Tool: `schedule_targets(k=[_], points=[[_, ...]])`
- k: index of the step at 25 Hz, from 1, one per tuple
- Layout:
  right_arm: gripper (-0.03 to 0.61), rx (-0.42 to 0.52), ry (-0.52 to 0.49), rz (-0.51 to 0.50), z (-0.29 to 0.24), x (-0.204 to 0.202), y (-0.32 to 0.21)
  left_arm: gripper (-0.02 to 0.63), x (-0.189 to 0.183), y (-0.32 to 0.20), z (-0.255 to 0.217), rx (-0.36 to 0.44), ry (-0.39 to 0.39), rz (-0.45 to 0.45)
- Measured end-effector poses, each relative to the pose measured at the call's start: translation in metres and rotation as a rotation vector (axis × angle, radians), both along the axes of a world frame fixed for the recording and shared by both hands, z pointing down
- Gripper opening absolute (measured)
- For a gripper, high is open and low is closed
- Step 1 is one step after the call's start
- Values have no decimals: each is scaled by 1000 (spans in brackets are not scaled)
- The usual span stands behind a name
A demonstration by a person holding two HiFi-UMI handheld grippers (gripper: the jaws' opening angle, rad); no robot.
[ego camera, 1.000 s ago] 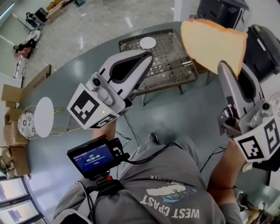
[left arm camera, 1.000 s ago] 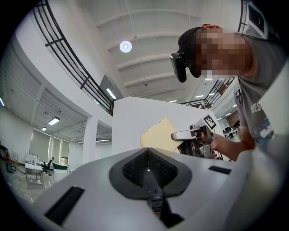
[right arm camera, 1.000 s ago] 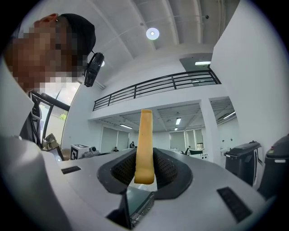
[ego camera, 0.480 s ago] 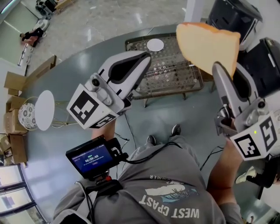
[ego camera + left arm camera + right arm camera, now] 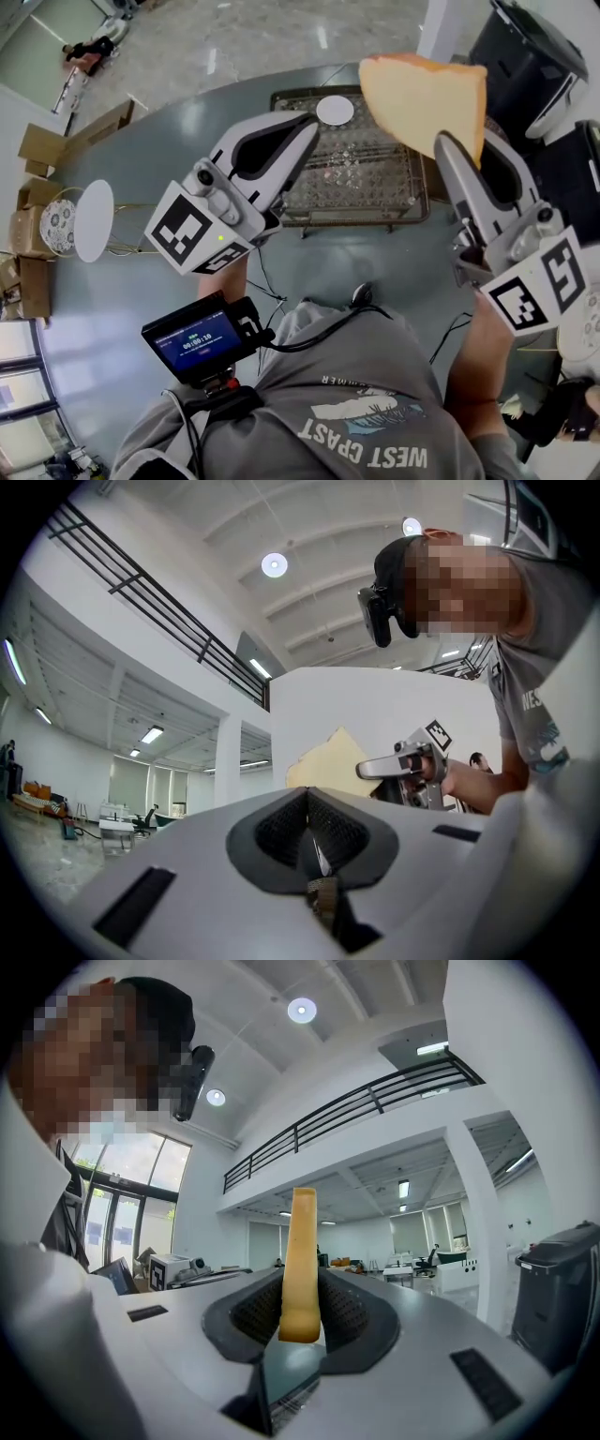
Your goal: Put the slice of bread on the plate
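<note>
A tan slice of bread stands on edge in my right gripper, which is shut on its lower edge and held level at chest height. The right gripper view shows the slice edge-on, pinched between the pads. My left gripper is shut with nothing in it, a little left of the bread. The left gripper view shows its jaws together and, beyond them, the bread. A small white plate lies at the far edge of a mesh-topped table on the floor ahead.
Black bins stand right of the mesh table. A white round stand and cardboard boxes are at the left. A small screen hangs at the person's waist.
Both grippers have swung sideways with the person's turn. The bread stays gripped. The mesh table and plate now sit more centrally between the grippers in the head view.
</note>
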State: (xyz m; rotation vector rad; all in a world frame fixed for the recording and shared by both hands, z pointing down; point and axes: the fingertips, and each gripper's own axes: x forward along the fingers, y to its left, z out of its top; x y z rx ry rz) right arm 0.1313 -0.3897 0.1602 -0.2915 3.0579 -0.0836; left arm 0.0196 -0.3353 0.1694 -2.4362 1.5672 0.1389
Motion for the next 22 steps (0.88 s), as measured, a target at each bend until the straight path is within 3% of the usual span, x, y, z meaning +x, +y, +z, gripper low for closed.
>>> schedule_targets(k=[8,22], points=[[89,-51,21,-67,21,-17,-45,8,-7,-33,18,-58,3,-72],[89,-89,80,-3,50,-121,-111,8,-111,-97,25,-45,36,-26]])
